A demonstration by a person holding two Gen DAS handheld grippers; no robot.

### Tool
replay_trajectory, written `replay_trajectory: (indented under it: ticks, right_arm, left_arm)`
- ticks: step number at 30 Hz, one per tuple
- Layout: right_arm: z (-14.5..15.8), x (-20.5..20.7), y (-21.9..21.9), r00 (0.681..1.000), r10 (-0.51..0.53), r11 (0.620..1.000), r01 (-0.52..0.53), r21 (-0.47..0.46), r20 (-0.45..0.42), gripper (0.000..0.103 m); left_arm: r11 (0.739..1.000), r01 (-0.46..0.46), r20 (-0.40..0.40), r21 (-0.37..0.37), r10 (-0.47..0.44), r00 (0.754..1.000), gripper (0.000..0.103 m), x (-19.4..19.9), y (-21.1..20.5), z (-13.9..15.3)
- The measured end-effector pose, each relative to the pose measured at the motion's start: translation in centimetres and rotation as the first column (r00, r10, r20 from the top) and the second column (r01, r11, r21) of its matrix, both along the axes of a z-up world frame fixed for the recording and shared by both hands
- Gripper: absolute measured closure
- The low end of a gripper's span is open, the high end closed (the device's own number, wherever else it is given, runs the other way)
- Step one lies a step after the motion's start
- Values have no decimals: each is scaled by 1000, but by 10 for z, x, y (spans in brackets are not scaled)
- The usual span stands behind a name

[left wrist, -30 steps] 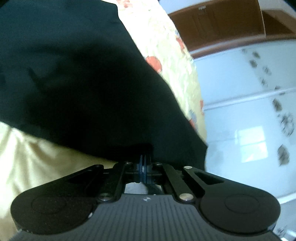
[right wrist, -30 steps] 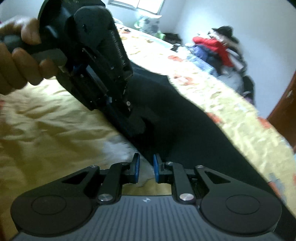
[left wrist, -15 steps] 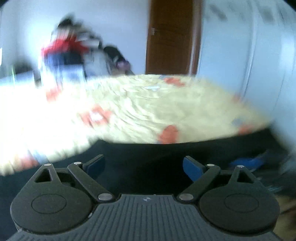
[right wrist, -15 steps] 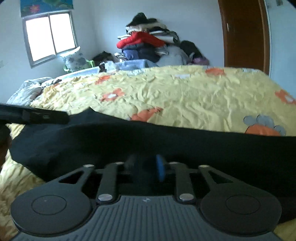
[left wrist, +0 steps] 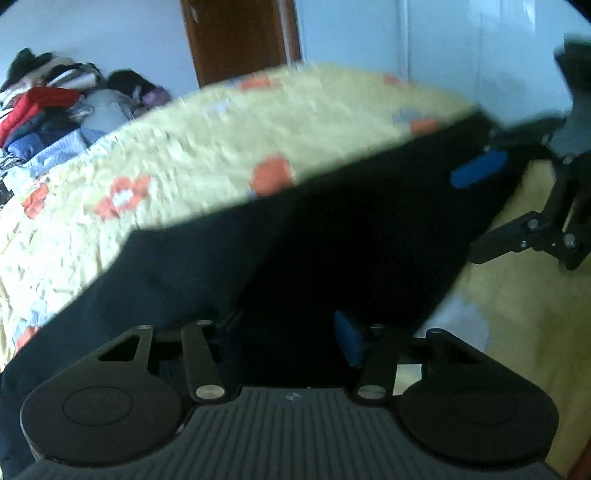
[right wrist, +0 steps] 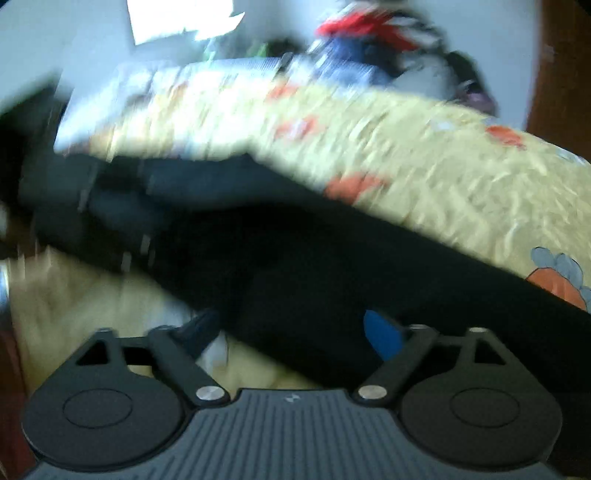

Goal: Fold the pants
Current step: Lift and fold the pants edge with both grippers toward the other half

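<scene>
The black pants (left wrist: 332, 240) lie in a long band across the yellow flowered bedspread (left wrist: 221, 147). My left gripper (left wrist: 291, 332) hovers over the near edge of the pants. Its jaws are apart and closing, with black cloth showing in the gap and its blue pad (left wrist: 349, 339) not pressing on it. In the same view my right gripper (left wrist: 480, 214) stands wide at the right end of the pants. In the blurred right wrist view the right gripper (right wrist: 291, 332) is opening above the pants (right wrist: 332, 266), and nothing is pinched.
A pile of clothes (left wrist: 48, 107) sits beyond the far side of the bed, beside a brown door (left wrist: 236, 37). A bright window (right wrist: 177, 18) is on the back wall. The bedspread (right wrist: 443, 166) reaches past the pants on both sides.
A second ago both grippers were shut at the pants' edge. Both have let go, rolled level and lifted a little. The pants now lie flat on the bed.
</scene>
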State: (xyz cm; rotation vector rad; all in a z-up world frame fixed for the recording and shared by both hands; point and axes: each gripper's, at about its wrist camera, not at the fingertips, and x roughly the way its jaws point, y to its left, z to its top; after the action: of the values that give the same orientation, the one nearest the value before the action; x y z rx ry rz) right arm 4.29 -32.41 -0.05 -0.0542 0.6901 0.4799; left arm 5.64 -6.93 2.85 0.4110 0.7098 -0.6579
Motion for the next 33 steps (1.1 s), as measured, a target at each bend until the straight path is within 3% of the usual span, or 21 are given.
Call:
replay_trajectory:
  ticks: [2, 4, 8, 14, 17, 20, 22, 24, 28, 33]
  right_arm:
    - [6, 11, -11, 993, -112, 988, 108, 114, 32, 0]
    - [5, 24, -17, 979, -203, 963, 199, 184, 5, 0]
    - [-11, 45, -16, 939, -340, 924, 343, 169, -50, 0]
    - [-31, 40, -20, 942, -327, 919, 336, 204, -80, 0]
    - [-30, 36, -23, 938, -336, 912, 347, 219, -84, 0]
    - [-27, 33, -23, 934, -347, 906, 357, 226, -83, 0]
    - [-25, 31, -22, 931, -358, 904, 366, 222, -74, 0]
    - [-24, 27, -23, 927, -368, 900, 373, 224, -65, 0]
    - [-22, 23, -30, 921, -385, 886, 386, 258, -55, 0]
    - [-21, 24, -29, 925, -375, 895, 378, 236, -62, 0]
  left_arm:
    - [997, -69, 63, -42, 71, 995, 31, 10, 1, 11]
    - [990, -136, 141, -26, 139, 980, 28, 28, -1, 14]
    - [971, -201, 237, 132, 166, 957, 25, 69, -7, 4]
    - [947, -92, 181, 308, 37, 983, 26, 106, -9, -25]
    - [949, -169, 220, 265, 111, 969, 17, 126, -3, -28]
    - [945, -270, 199, 184, 233, 952, 17, 152, 11, -31]
    - [931, -309, 234, 192, 262, 936, 17, 159, 13, -31]
    - [928, -325, 268, 180, 272, 924, 35, 154, 13, -26]
    - [966, -244, 243, 88, 217, 946, 34, 129, 6, -6]
    - [996, -63, 165, 60, 52, 985, 22, 98, -21, 1]
